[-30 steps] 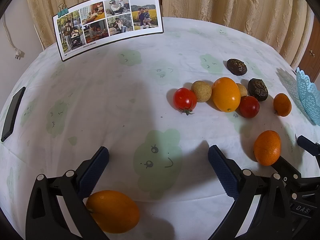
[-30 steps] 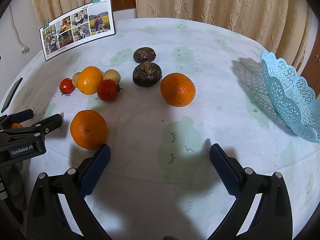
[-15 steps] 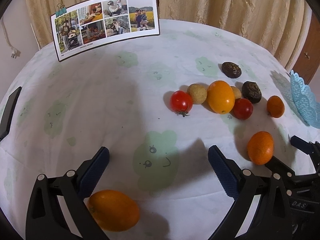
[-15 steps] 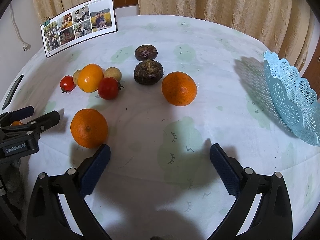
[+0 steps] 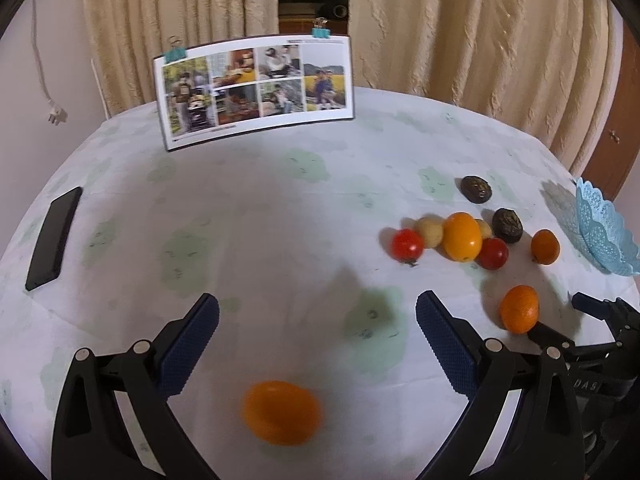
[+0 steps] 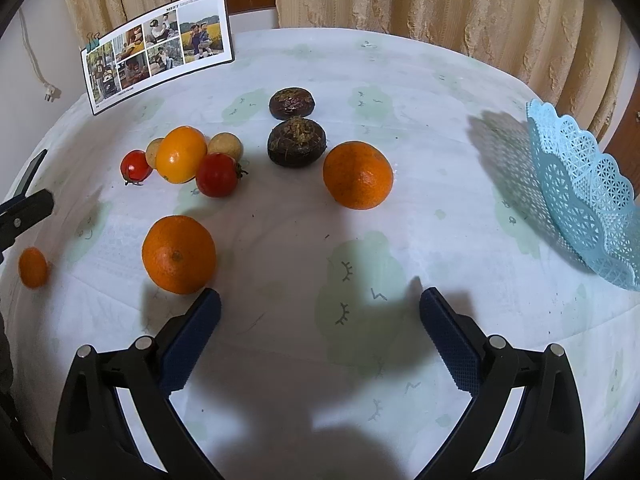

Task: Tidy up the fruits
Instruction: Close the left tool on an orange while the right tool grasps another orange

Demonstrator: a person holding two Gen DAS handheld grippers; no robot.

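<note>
Between the wide-open left gripper point(image 5: 316, 320) fingers lies a blurred orange fruit point(image 5: 282, 412) (untouched); the right gripper point(image 6: 320, 312), equally wide, holds nothing beside the basket point(image 6: 584, 200).

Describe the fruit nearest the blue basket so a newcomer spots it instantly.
Start at the light-blue lattice plastic basket on the table's right edge and move left toward the fruit. The first fruit is a round dimpled orange, standing alone beside the nearer dark purple wrinkled fruit; its twin lies closer to the camera.
</note>
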